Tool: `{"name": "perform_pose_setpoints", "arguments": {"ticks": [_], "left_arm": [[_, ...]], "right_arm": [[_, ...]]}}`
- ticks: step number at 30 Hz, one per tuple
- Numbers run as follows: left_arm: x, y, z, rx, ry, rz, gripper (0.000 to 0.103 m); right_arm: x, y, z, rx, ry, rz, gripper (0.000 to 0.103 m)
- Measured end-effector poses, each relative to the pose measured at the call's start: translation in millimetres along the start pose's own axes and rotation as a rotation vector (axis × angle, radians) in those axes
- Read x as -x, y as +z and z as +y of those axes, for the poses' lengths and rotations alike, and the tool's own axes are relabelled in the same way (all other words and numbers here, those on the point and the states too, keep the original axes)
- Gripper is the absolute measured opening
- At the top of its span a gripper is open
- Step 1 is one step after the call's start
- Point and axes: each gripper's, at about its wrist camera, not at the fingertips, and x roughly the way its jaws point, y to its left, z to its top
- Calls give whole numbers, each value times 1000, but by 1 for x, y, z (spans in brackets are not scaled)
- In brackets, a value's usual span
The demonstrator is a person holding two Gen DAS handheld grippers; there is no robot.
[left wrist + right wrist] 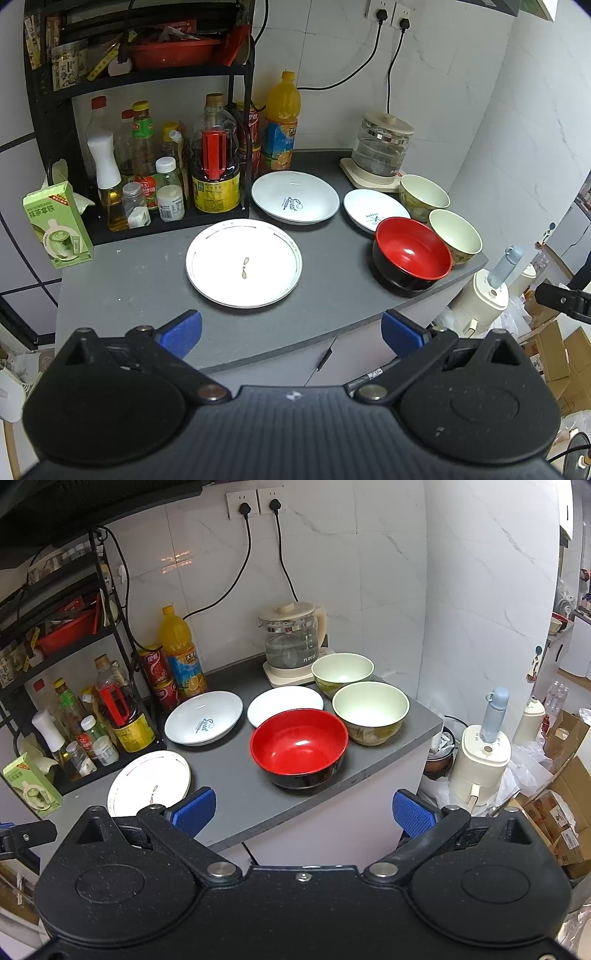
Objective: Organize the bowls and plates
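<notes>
Crockery stands unstacked on a grey countertop. In the left wrist view, a flat white plate with a thin rim line lies at centre frame, apart from the rest. Above and right of it sits a deep white plate with dark lettering; further right a smaller white dish is partly overlapped by a red-and-black bowl at the right of the frame. Two pale green bowls stand at the counter's right edge: the near one just beside the red bowl, the far one above it, next to a glass kettle on its base.

The left gripper occupies the lower frame, blue pads spread wide, nothing between them, short of the counter's front edge.

In the right wrist view, the right gripper is likewise spread wide and empty at lower centre, with the red-and-black bowl directly above it in the frame.

A black rack of sauce bottles fills the upper left of the left view, with an orange drink bottle beside it and a green carton at far left.
</notes>
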Motion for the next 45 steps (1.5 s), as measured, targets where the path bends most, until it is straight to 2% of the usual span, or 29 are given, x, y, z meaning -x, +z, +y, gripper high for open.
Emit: {"name": "perform_pose_setpoints", "arguments": {"ticks": [17,45], "left_arm": [[11,4,7,-27,-34,-34,102],[28,-5,4,-25,-19,-56,102]], "right_arm": [[10,-7,10,-18,-42,-17,103],[17,-10,3,-16,-20,-36,103]]}}
